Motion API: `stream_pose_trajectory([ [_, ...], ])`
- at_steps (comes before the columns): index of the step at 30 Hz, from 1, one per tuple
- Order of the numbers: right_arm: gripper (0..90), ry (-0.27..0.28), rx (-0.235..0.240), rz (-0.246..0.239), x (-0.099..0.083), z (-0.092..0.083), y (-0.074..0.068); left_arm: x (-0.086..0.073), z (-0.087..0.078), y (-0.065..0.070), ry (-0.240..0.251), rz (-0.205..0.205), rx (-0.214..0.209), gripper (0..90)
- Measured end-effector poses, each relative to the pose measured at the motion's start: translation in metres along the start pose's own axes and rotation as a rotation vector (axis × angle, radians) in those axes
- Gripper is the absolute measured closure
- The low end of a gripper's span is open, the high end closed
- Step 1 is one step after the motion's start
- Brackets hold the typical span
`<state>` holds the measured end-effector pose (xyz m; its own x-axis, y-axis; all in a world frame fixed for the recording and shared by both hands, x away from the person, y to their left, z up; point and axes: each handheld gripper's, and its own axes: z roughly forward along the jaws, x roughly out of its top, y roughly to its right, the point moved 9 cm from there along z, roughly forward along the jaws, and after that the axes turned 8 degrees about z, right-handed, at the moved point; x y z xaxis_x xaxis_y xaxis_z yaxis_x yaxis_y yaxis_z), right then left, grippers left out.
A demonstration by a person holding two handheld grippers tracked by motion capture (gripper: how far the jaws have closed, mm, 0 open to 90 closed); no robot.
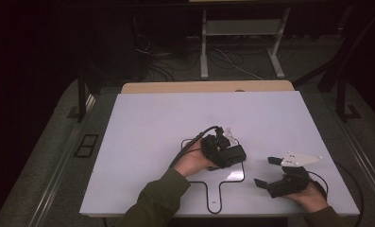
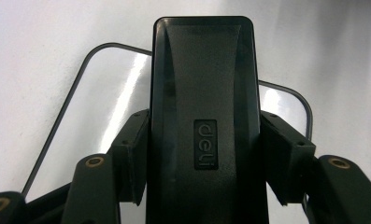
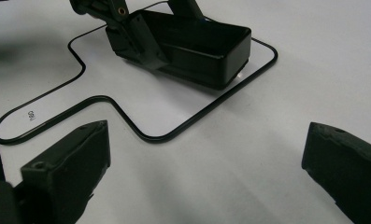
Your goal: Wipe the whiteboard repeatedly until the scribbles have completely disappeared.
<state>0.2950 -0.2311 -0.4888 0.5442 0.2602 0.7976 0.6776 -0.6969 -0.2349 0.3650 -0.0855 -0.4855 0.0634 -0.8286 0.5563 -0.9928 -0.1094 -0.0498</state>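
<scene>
Dim room, dark at the edges; the white bench (image 1: 152, 142) is evenly lit, with faint glare and soft shadows.

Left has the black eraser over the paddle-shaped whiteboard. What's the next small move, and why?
Probably slide the black eraser along the small whiteboard: the left gripper is clamped on it, its face looks down on the board, and the right gripper waits open, off to the side.

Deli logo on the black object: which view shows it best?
Left gripper view: the deli logo faces the camera, centred on the black object between the left tool's jaws. High and right gripper views show the object without any legible logo.
</scene>
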Motion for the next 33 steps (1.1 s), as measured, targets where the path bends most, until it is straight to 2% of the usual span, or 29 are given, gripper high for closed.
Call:
stream_pose_trajectory([
  [7,0.3,-0.009,0.01,0.001,-0.001,0.002,-0.003,-0.009,-0.013,-0.011,0.023,-0.033,0.01,39.2],
  [10,0.3,0.001,0.036,0.028,-0.001,0.004,-0.006,-0.012,-0.021,-0.016,0.035,-0.048,0.009,39.2],
  [14,0.3,0.004,0.049,0.035,-0.002,0.009,-0.008,-0.015,-0.03,-0.022,0.056,-0.071,0.015,39.2],
  [16,0.3,-0.001,0.048,0.035,-0.002,0.011,-0.007,-0.017,-0.034,-0.026,0.063,-0.07,0.016,39.2],
  [22,0.3,-0.001,0.035,0.038,-0.002,0.012,-0.004,-0.02,-0.043,-0.034,0.089,-0.106,0.029,39.2],
  [26,0.3,-0.001,0.031,0.049,-0.002,0.012,-0.001,-0.022,-0.045,-0.04,0.085,-0.113,0.03,39.2],
  [30,0.3,0.004,0.027,0.058,-0.002,0.01,0.002,-0.021,-0.049,-0.049,0.103,-0.131,0.046,39.2],
  [32,0.3,0.006,0.025,0.061,-0.002,0.009,0.002,-0.022,-0.049,-0.056,0.092,-0.112,0.049,39.2],
  [33,0.3,0.007,0.023,0.06,-0.002,0.009,0.003,-0.022,-0.049,-0.059,0.093,-0.124,0.054,39.2],
])
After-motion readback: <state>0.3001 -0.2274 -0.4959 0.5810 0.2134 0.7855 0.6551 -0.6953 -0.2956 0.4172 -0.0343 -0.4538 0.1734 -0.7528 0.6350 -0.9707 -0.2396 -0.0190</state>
